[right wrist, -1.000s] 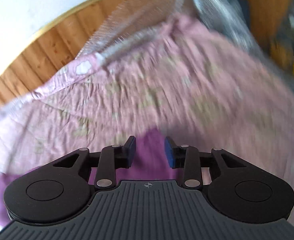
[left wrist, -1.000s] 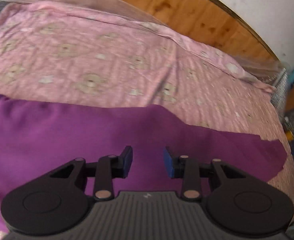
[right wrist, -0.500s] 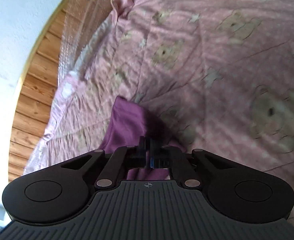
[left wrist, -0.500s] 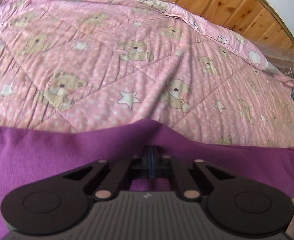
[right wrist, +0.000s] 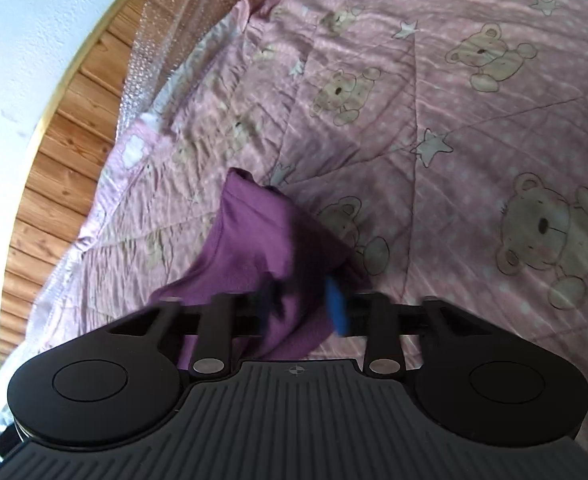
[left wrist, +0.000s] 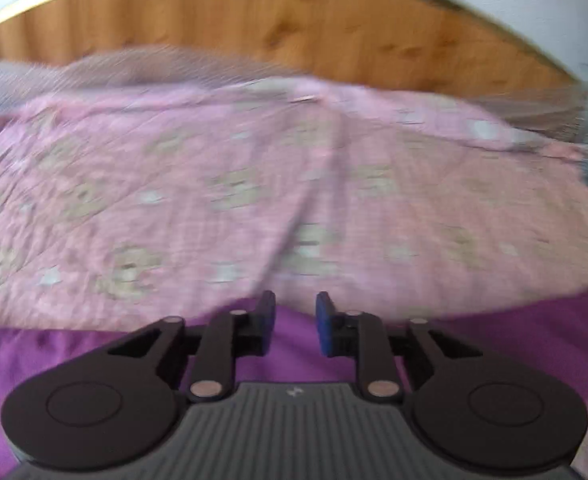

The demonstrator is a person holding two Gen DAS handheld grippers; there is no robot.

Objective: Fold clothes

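Left hand-held gripper (left wrist: 295,322) hangs released over the purple garment (left wrist: 513,340), which lies across the near part of the bed; the right hand-held gripper (right wrist: 305,308) is parted too, a bunched fold of purple cloth between its fingers, seemingly loose. Beyond spreads the pink bear quilt (right wrist: 453,120), then the wooden wall (left wrist: 294,20). Mid-fold, I judge; next calls for a fresh edge grip

Open quilt (right wrist: 473,128) beyond bunched purple cloth (right wrist: 262,240)
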